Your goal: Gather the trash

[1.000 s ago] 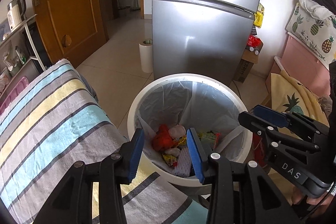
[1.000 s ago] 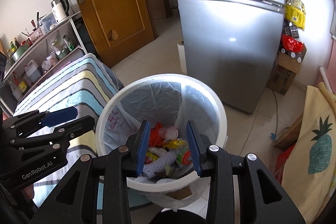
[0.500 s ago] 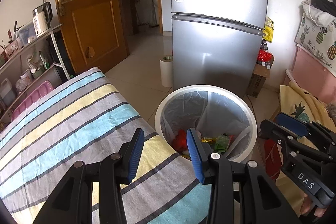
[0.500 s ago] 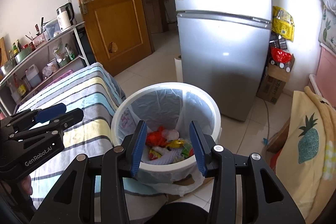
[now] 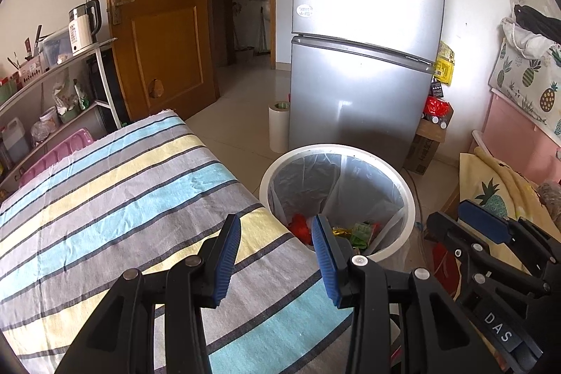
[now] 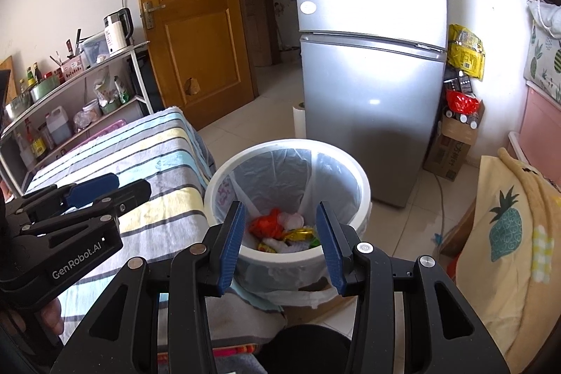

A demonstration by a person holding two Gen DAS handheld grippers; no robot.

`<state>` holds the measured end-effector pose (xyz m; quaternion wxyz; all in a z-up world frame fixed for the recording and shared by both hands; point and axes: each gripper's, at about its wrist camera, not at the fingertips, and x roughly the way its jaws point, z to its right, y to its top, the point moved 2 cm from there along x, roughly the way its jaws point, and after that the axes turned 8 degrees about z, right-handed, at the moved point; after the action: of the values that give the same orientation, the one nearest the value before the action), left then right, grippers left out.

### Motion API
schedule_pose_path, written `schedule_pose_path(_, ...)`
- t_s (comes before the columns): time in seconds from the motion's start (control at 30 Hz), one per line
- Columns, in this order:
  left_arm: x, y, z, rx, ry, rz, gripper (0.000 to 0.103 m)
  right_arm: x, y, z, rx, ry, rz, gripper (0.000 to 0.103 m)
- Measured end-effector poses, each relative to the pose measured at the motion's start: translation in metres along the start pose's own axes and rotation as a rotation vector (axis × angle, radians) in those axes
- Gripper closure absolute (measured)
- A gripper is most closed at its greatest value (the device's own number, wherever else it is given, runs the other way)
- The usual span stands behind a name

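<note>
**A:** So what's different from a second ago? Starting at the jaws: the right gripper (image 6: 278, 242) has just been opened a bit wider, and nothing is caught between its blue pads. The left gripper (image 5: 277, 255) is held partly open, same gap as before, and it's empty too.

**B:** Agreed, nothing is being carried by either one. And the trash (image 6: 280, 230)?

**A:** All of it that can be seen is down in the bin (image 6: 363, 188). In the right view the red and gold wrappers are framed right between the jaws, just past the tips. In the left view the bin sits beyond the right-hand jaw, with the striped cloth (image 5: 115, 195) under and beyond the left-hand one.

**B:** The bin looked a lot bigger and closer a second back, though. Both grippers have been pulled back and lifted a little, so more of the fridge (image 6: 371, 65) and the door (image 6: 196, 23) is in view beyond the bin now.

**A:** Yeah, that reads like a drop already finished and a retreat. Probably more trash is to be looked for next.

**B:** Not much is shown on the cloth from here, so it can't be told whether anything is left to collect.
</note>
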<state>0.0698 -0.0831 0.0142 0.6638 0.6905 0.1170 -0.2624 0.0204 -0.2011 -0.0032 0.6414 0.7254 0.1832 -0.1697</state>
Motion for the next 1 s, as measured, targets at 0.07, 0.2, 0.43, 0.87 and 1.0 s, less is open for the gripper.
schedule_pose_path(0.07,-0.0022,-0.0005,-0.0011,-0.006,0.005,0.001,0.061,-0.0012,-0.0015,-0.0008,0.002,0.005,0.000,0.060)
schedule_pose_path(0.2,-0.0040,-0.0015,-0.0011,-0.008,0.004,0.000,0.061,-0.0020,-0.0028,-0.0024,0.007,0.016,0.003,0.060)
schedule_pose_path(0.43,-0.0055,-0.0028,-0.0016,-0.011,0.004,-0.005,0.061,-0.0044,-0.0033,-0.0071,-0.006,0.011,0.012,0.060)
schedule_pose_path(0.87,-0.0050,-0.0035,-0.0051,-0.014,0.011,-0.012,0.061,-0.0055,-0.0011,-0.0086,-0.002,0.013,0.013,0.060)
schedule_pose_path(1.0,-0.0058,-0.0034,-0.0042,-0.014,0.013,-0.012,0.061,-0.0056,-0.0012,-0.0090,-0.001,0.013,0.013,0.060)
